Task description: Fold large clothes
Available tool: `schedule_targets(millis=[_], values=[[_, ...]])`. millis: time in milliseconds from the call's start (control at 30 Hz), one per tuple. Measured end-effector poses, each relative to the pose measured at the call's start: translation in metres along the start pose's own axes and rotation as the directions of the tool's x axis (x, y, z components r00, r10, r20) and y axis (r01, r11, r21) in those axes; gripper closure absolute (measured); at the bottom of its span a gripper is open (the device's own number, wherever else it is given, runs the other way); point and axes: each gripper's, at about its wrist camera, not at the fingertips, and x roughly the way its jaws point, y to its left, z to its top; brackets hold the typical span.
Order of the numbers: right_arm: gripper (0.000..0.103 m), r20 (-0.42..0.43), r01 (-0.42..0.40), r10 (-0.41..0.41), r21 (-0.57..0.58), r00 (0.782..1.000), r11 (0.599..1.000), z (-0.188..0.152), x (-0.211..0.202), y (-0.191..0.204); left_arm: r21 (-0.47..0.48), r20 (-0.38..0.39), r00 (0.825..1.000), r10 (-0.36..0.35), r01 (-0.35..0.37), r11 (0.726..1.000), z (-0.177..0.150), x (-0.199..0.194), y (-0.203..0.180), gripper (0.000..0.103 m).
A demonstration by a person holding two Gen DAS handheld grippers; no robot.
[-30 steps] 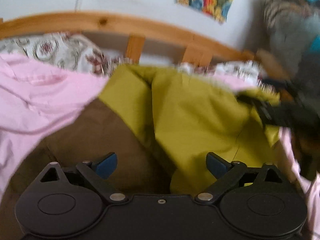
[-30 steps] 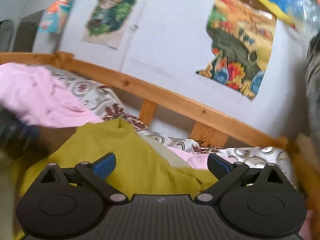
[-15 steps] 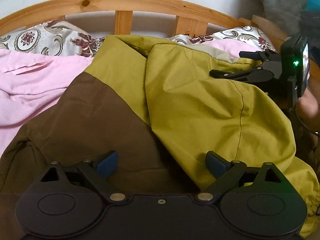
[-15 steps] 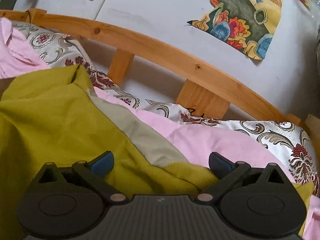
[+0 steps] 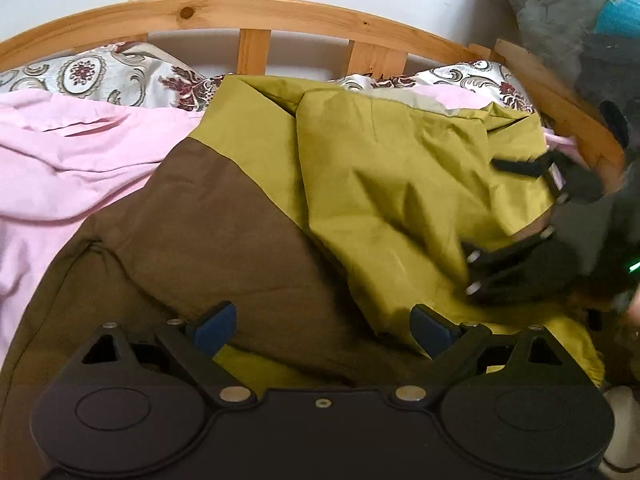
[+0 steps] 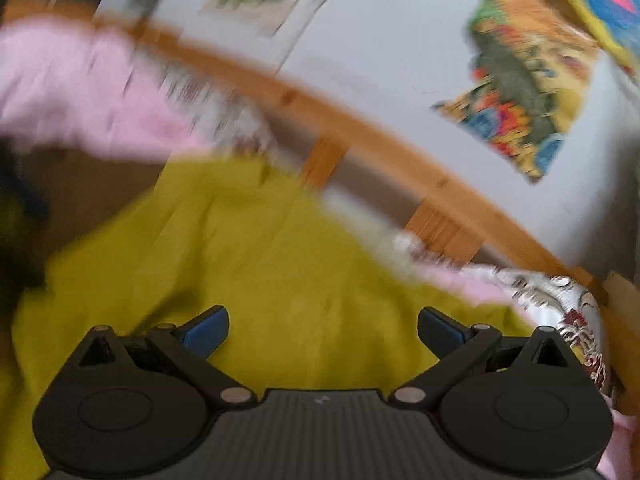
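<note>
A large olive-yellow and brown garment [image 5: 360, 184] lies rumpled on the bed, its yellow part folded over the brown part [image 5: 208, 232]. My left gripper [image 5: 320, 328] is open and empty just above the garment's near edge. My right gripper [image 6: 322, 330] is open and empty over the yellow cloth [image 6: 256, 264]; its view is motion-blurred. The right gripper also shows in the left wrist view [image 5: 520, 240], blurred, at the garment's right side.
A pink sheet [image 5: 68, 160] covers the bed to the left. Patterned pillows [image 5: 100, 76] lie against the wooden headboard [image 5: 256, 8]. Posters [image 6: 532, 92] hang on the white wall. A grey bundle [image 5: 560, 4] sits at the far right.
The right gripper has swung back and down along the garment's right side, and its view has blurred. The yellow cloth has shifted and creased. The left gripper has risen slightly.
</note>
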Motion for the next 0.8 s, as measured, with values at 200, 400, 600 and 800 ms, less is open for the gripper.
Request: schedule_targets(millis=[200,400,600,800], values=[[0.001,0.005,0.043,-0.044,0.115,0.999,0.992,0.003,-0.040,-0.014,-0.008,0.015,1.000,-0.015,0.015,1.000,-0.020,-0.048,0.003,0.005],[0.000,0.033,0.029,-0.034,0.138,0.999,0.990,-0.012,-0.147,-0.007,-0.055,0.044,0.998,-0.045,0.048,0.997,-0.071,-0.102,-0.001,0.002],[0.000,0.003,-0.140,0.141,0.133,0.990,0.981,-0.050,-0.247,0.048,0.095,-0.003,0.992,-0.130,0.130,0.987,-0.118,-0.136,-0.043,0.001],[0.000,-0.040,-0.334,0.335,0.031,0.941,0.942,-0.070,-0.297,0.112,0.282,-0.075,0.980,-0.186,0.200,0.938,-0.153,-0.157,-0.078,0.001]])
